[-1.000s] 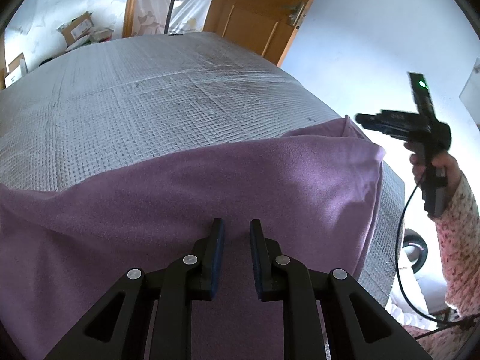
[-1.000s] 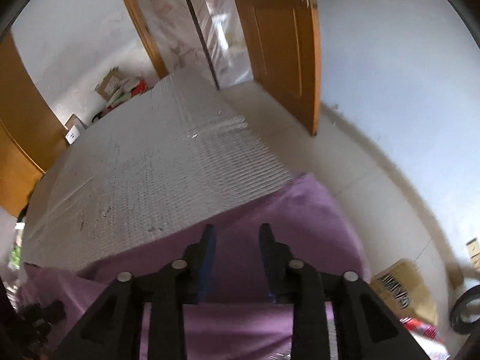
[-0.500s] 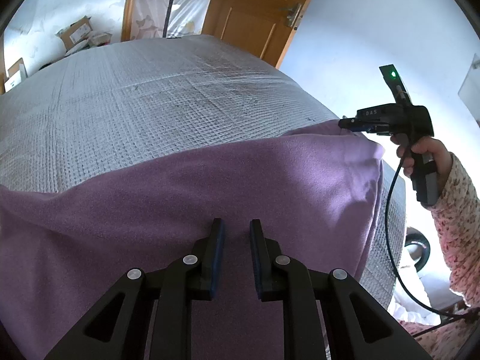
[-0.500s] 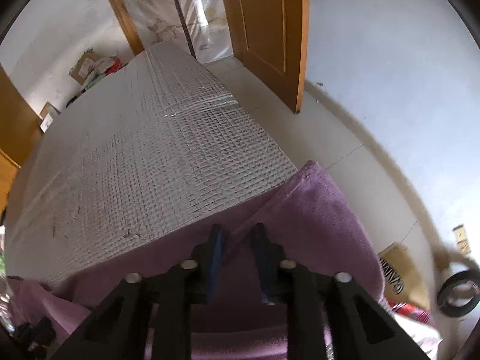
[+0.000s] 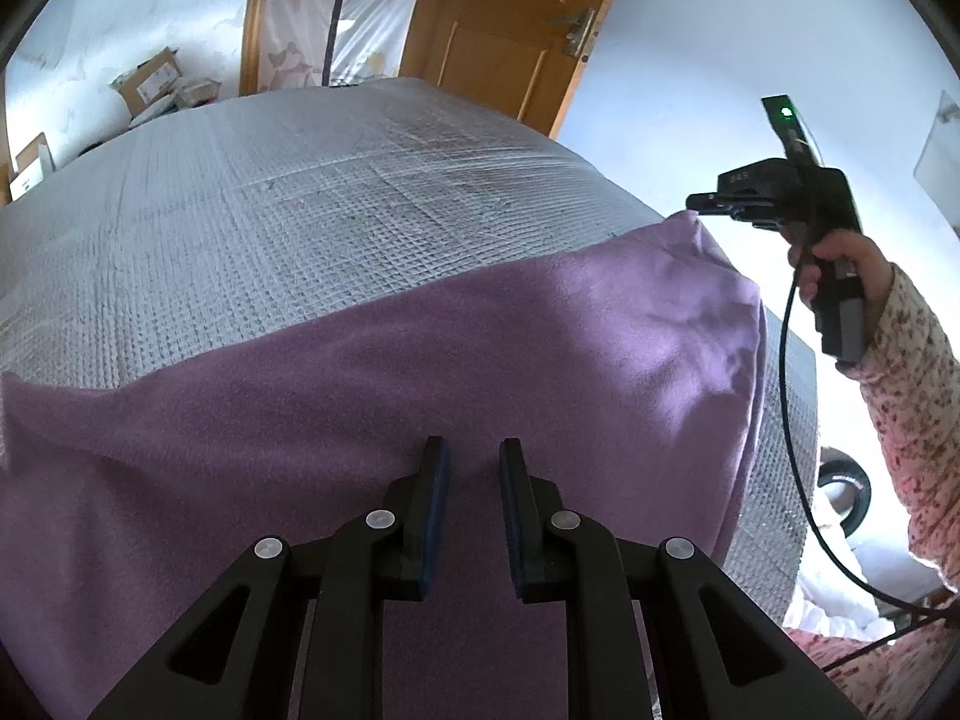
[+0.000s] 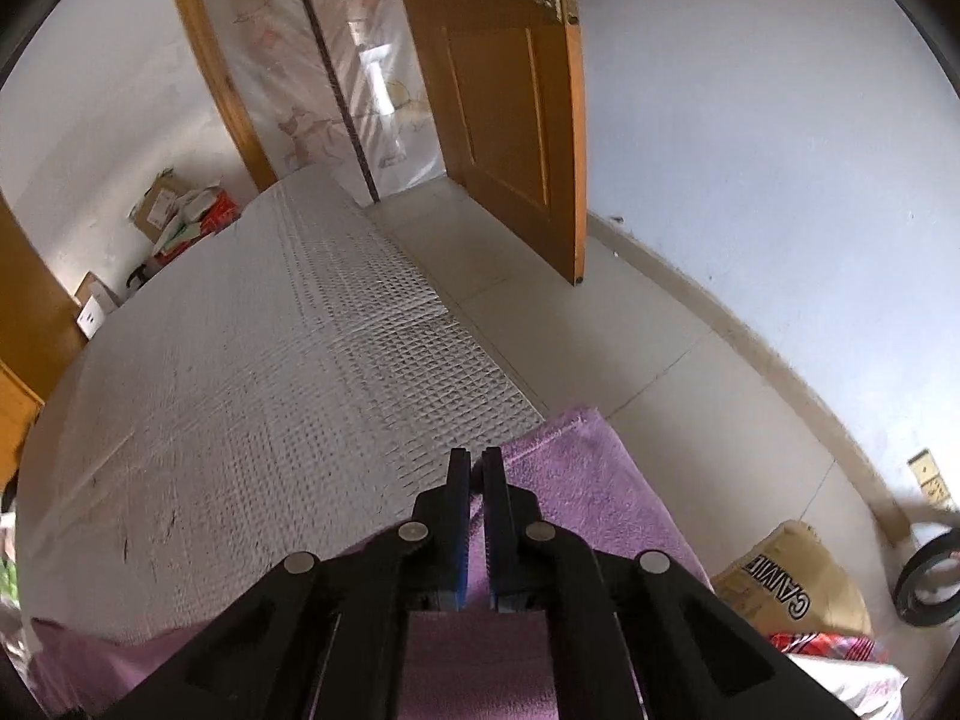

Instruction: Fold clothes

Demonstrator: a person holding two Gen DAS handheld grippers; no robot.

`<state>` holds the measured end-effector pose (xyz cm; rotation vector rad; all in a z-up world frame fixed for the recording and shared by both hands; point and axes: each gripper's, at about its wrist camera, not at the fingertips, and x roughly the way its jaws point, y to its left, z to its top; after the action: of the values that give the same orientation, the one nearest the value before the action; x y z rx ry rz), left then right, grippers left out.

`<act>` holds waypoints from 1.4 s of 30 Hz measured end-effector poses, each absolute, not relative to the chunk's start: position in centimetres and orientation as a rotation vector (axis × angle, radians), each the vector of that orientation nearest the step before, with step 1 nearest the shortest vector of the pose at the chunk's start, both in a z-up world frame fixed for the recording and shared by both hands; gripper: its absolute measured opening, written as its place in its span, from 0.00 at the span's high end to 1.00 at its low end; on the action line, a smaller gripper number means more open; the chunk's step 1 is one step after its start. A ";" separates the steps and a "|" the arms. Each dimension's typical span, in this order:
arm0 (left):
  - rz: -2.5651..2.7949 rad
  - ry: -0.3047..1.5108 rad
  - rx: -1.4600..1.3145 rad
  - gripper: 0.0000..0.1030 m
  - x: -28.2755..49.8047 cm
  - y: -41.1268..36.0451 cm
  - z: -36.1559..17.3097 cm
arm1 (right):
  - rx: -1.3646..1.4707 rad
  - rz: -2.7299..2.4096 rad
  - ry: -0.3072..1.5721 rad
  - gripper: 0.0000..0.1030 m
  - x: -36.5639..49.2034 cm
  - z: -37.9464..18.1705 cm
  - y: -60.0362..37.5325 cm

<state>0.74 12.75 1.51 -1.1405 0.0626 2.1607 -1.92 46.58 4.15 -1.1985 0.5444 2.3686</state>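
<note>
A purple fleece cloth lies across the near part of a table with a grey quilted cover. My left gripper hovers low over its near middle. Its jaws stand a little apart with cloth in the gap, and I cannot tell whether the pads pinch it. In the left wrist view a hand in a flowered sleeve holds my right gripper at the cloth's far right corner. In the right wrist view my right gripper is shut on that corner of the purple cloth, which rises in a small peak.
The cloth hangs over the table's right edge. An open wooden door and tiled floor lie to the right. A cardboard box and a black tape roll sit on the floor. More boxes are stacked beyond the table's far end.
The right gripper came in to the cloth's far right corner and shut on it, pulling the corner up into a peak. The left gripper has stayed where it was.
</note>
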 end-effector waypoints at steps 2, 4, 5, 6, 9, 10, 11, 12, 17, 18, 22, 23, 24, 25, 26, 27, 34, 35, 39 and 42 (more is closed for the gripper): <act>2.162 0.063 -1.138 0.83 0.8 12.7 1.5 | -1.208 2.352 0.548 0.96 -2.6 3.5 46.9; 2.162 0.064 -1.137 0.83 0.8 12.7 1.5 | -1.237 2.328 0.553 0.96 -3.1 2.6 47.0; 2.162 0.064 -1.137 0.83 0.8 12.7 1.5 | -1.251 2.317 0.555 0.96 -3.3 2.1 47.1; 2.161 0.063 -1.137 0.83 0.8 12.7 1.5 | -1.256 2.314 0.553 0.96 -3.4 1.9 47.1; 2.161 0.061 -1.137 0.83 0.7 12.7 1.5 | -1.258 2.302 0.565 0.93 -3.3 1.4 47.5; 2.162 0.060 -1.137 0.83 0.7 12.7 1.5 | -1.252 2.308 0.576 0.91 -3.0 1.5 47.7; 2.162 0.060 -1.137 0.83 0.7 12.7 1.5 | -1.242 2.322 0.577 0.91 -2.6 1.8 47.8; 2.162 0.058 -1.138 0.83 0.7 12.7 1.5 | -1.222 2.337 0.566 0.91 -2.1 2.2 47.8; 2.162 0.048 -1.140 0.83 0.6 12.5 1.4 | -1.136 2.398 0.514 0.88 2.2 3.4 48.2; 2.163 0.048 -1.141 0.83 0.6 12.5 1.4 | -1.134 2.397 0.541 0.87 3.2 3.2 48.5; 2.169 0.066 -1.141 0.83 0.7 12.6 1.5 | -1.102 2.344 0.680 0.74 6.9 1.6 50.2; 2.171 0.070 -1.141 0.83 0.7 12.8 1.5 | -1.090 2.331 0.723 0.74 7.6 1.2 50.7; 2.174 0.074 -1.142 0.83 0.8 12.9 1.5 | -1.088 2.322 0.765 0.74 8.0 0.8 51.2; 2.176 0.075 -1.143 0.83 0.8 13.0 1.5 | -1.088 2.319 0.808 0.74 8.2 0.5 51.6; 2.178 0.075 -1.144 0.83 0.8 13.0 1.5 | -1.087 2.316 0.850 0.74 8.5 0.1 52.0; 2.180 0.075 -1.145 0.83 0.8 13.2 1.5 | -1.079 2.323 0.857 0.74 8.5 0.1 52.1; 2.182 0.064 -1.152 0.83 0.8 13.5 1.4 | -1.069 2.379 0.840 1.00 8.6 0.3 51.7; 2.181 0.063 -1.153 0.83 0.8 13.4 1.5 | -1.058 2.389 0.803 1.00 8.5 0.6 51.4; 2.170 0.048 -1.166 0.83 0.8 12.9 1.4 | -0.968 2.377 0.745 1.00 9.5 2.3 51.4; 2.174 0.019 -1.187 0.83 0.8 12.0 1.6 | -0.964 2.407 0.697 0.99 9.6 2.9 50.7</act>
<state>0.83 11.99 1.57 -1.1869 0.0185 2.1742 9.62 50.68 2.93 -0.9636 0.6966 2.4067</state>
